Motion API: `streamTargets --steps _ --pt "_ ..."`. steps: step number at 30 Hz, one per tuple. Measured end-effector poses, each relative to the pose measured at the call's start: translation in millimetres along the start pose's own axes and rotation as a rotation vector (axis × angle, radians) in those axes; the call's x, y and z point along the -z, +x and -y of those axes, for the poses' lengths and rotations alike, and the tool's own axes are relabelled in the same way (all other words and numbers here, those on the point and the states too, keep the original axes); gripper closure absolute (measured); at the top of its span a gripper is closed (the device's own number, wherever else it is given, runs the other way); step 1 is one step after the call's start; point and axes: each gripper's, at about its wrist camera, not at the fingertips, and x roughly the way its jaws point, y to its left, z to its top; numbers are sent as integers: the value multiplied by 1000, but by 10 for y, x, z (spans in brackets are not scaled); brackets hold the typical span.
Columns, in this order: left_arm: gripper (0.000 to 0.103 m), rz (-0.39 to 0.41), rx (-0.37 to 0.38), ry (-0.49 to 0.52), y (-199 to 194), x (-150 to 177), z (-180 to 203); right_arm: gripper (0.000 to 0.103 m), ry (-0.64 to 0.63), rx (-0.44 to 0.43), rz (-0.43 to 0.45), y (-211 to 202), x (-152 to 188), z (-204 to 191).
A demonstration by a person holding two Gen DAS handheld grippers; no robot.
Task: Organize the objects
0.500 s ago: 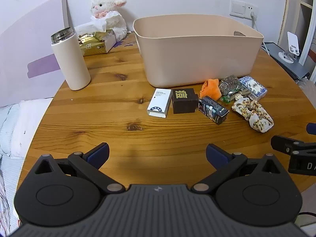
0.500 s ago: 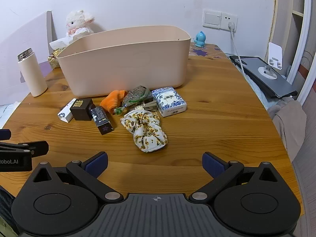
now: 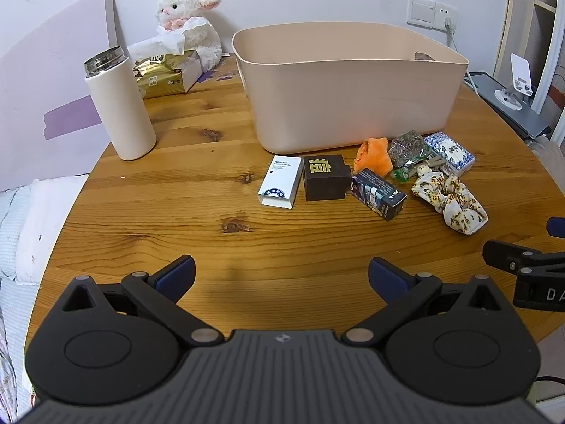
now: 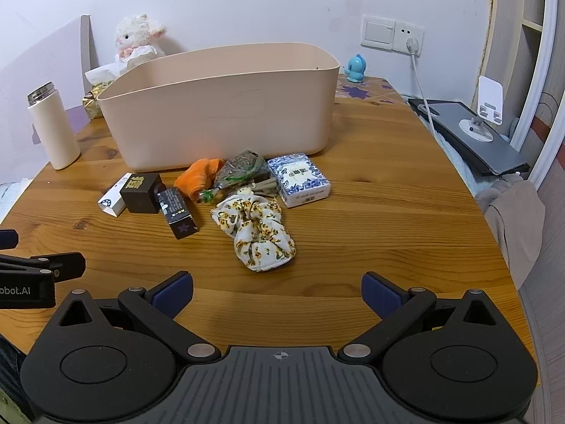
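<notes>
A beige plastic bin (image 3: 353,84) (image 4: 226,106) stands on the round wooden table (image 3: 176,219). In front of it lie a white box (image 3: 280,185), a dark brown box (image 3: 326,176), a dark printed box (image 3: 379,192), an orange cloth (image 3: 374,155), a grey-green packet (image 3: 408,148), a blue-and-white patterned box (image 4: 300,178) and a floral scrunchie (image 4: 256,229). My left gripper (image 3: 281,275) hangs open over bare wood, short of the boxes. My right gripper (image 4: 277,291) is open just short of the scrunchie. Neither holds anything.
A white thermos (image 3: 118,106) stands at the left. A tissue pack (image 3: 164,74) and plush lamb (image 3: 187,24) sit behind it. A blue figurine (image 4: 355,69), a cable (image 4: 422,95), a laptop with a phone stand (image 4: 473,130) lie to the right. The table edge curves close on both sides.
Both grippers have drifted only slightly; the objects sit where they were and both stay open.
</notes>
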Motion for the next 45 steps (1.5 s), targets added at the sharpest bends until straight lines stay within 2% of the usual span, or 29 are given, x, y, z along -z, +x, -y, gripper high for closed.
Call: streamTargets --steps 11,45 --pt "0 -18 20 -15 26 7 -1 0 -5 4 2 -15 2 0" --pt "0 -19 10 -23 62 -7 -44 0 -21 0 9 -24 -23 -42"
